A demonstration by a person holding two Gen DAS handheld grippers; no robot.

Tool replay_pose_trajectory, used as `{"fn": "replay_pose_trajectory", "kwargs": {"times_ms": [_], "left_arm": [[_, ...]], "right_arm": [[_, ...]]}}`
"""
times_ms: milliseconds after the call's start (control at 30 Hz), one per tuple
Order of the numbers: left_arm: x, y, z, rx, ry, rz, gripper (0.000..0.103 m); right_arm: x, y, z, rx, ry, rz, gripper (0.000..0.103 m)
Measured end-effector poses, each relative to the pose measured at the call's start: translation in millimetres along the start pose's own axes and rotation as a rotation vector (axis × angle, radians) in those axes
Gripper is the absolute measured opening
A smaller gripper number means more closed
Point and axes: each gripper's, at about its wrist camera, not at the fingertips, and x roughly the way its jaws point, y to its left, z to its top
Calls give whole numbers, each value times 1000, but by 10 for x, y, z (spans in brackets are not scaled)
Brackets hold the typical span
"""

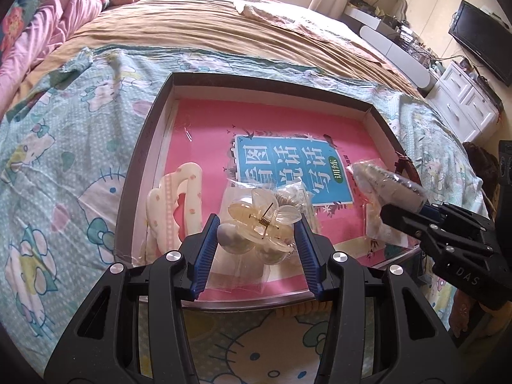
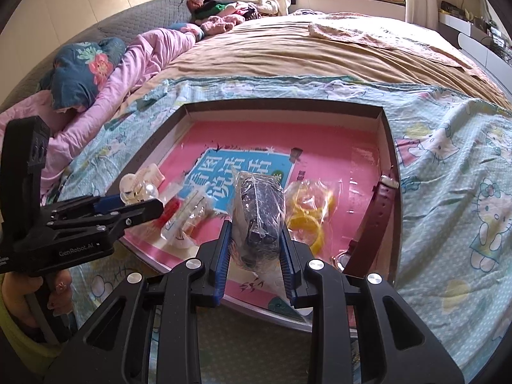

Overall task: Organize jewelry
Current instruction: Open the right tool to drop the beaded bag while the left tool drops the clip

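Note:
A shallow dark-rimmed box (image 1: 256,78) lies on the bed with a pink book as its floor. My left gripper (image 1: 256,224) is shut on a clear flower-shaped hair claw (image 1: 256,216) with pearl beads, just above the box's near edge. A cream hair clip (image 1: 179,204) and small clear bags (image 1: 297,196) lie in the box. My right gripper (image 2: 256,227) is shut on a clear plastic bag of dark jewelry (image 2: 259,214) over the box's near side. A bag of yellow bands (image 2: 307,214) and a maroon watch strap (image 2: 371,224) lie to its right.
The box rests on a Hello Kitty sheet (image 1: 64,160) spread over a tan blanket (image 1: 208,32). A pink quilt (image 2: 134,64) and pillows lie at the far left. White drawers (image 1: 464,102) and a TV (image 1: 480,38) stand at the right. A hand (image 2: 54,291) holds the left gripper's handle.

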Motion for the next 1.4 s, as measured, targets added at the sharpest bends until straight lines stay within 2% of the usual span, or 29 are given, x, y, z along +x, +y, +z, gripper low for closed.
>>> {"fn": "replay_pose_trajectory", "kwargs": {"times_ms": [467,933,1333,1367,1400], "left_arm": [[2,15,0,18,-17,-19,39],[-52,11,5,31,-23,-23,39],[-80,17,-43,27,-1,-21,40],[-78,18,-42,29,-2,-22,41],[-97,14,-41,33,-9,-21,49]], "right_arm": [[24,75,1,1,19,-18,30],[-250,170,60,-2,-39,-55,59],[-502,210,50,14,-99,-96,67],[-514,209,48,15,-102,-99,67],[-538,207,46,18,-107,-101,67]]}}
